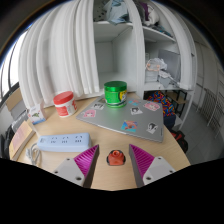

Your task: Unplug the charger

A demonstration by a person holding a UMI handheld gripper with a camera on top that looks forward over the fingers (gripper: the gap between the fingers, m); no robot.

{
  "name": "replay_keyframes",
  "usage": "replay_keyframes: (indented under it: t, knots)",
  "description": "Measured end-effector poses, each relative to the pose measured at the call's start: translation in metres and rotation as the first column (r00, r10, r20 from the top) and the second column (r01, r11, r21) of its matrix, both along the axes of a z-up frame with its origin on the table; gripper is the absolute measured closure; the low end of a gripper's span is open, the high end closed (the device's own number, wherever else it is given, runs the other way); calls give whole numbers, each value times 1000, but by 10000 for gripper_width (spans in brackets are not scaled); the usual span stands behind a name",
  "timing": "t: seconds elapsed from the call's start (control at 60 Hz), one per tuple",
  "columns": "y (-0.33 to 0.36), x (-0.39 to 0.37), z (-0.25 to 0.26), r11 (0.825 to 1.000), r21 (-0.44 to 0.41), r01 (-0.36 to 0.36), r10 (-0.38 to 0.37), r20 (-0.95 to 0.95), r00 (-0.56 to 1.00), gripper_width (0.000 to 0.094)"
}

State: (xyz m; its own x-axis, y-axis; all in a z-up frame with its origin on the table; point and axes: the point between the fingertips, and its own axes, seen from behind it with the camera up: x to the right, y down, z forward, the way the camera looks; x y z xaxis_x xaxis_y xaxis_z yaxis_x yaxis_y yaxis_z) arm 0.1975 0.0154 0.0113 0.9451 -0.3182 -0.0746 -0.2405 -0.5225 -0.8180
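**Q:** What is in front of you?

**A:** A pale wooden worktop against a white curved shelving unit. My gripper reaches forward low over the near edge, its two fingers spread wide with nothing pressed between them. The magenta pads face each other across the gap.

**Q:** Where is the charger?

**A:** I judge it to be the small reddish object sitting in the gap between my fingers, with clear space on either side. I cannot tell whether it is seated in a socket. A white power strip lies on the worktop just ahead and to the left, with a white cable looping off its near end.

**Q:** Why are you positioned this way?

**A:** The wide spread seems meant to straddle the plug so the pads can close on its sides for a straight pull.

**Q:** Anything else nearby?

**A:** A grey board beyond my fingers carries a green button. A red button stands to its left.
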Motion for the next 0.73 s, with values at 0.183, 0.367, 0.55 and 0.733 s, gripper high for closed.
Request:
replay_keyframes:
  t: [0.183,0.367,0.55,0.733]
  knots:
    - [-20,-6,25,997,39,71,-70,-18,997,97]
    - [-56,-33,48,997,53,65,-66,15,998,97]
    - [-95,-81,68,994,107,33,-38,49,998,94]
    - [-124,-134,72,993,121,7,-16,78,997,93]
